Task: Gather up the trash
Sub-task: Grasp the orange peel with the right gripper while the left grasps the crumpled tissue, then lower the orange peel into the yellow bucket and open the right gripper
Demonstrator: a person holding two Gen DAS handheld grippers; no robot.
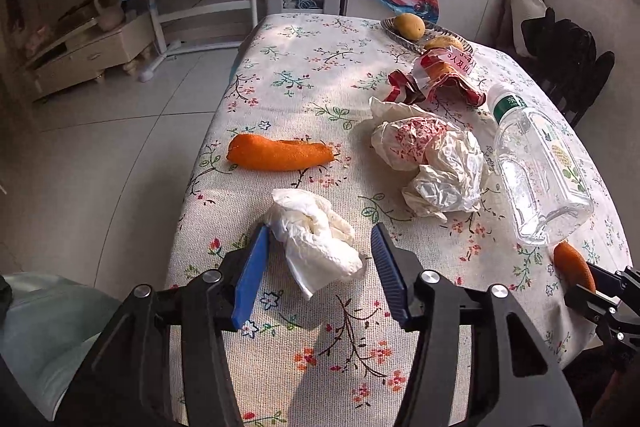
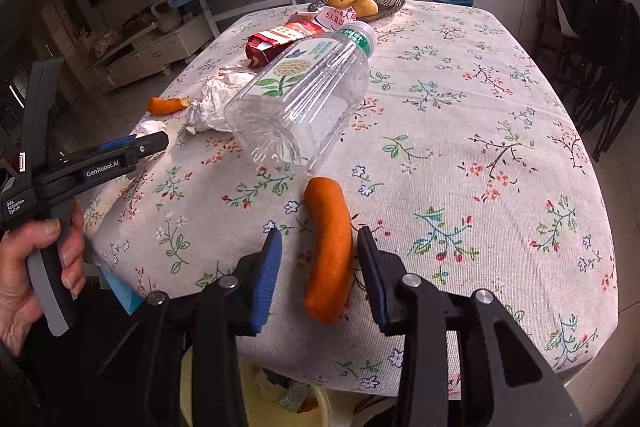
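Note:
My left gripper point(image 1: 318, 247) is open around a crumpled white tissue point(image 1: 320, 239) near the table's front left edge; the left pad touches it. My right gripper point(image 2: 320, 251) is open around an orange peel point(image 2: 328, 251) lying at the table's near edge; the right pad is close against it. A second orange peel point(image 1: 280, 151) lies beyond the tissue. A crumpled white wrapper point(image 1: 432, 163), a red snack packet point(image 1: 436, 79) and an empty clear plastic bottle point(image 1: 540, 171) lie on their sides mid-table. The bottle point(image 2: 304, 99) also shows in the right wrist view.
The table carries a floral cloth point(image 2: 460, 155). A woven dish with fruit point(image 2: 360, 5) stands at the far edge. A yellowish bin point(image 2: 292, 399) shows below the near table edge. Dark chairs point(image 2: 600, 67) stand to the right.

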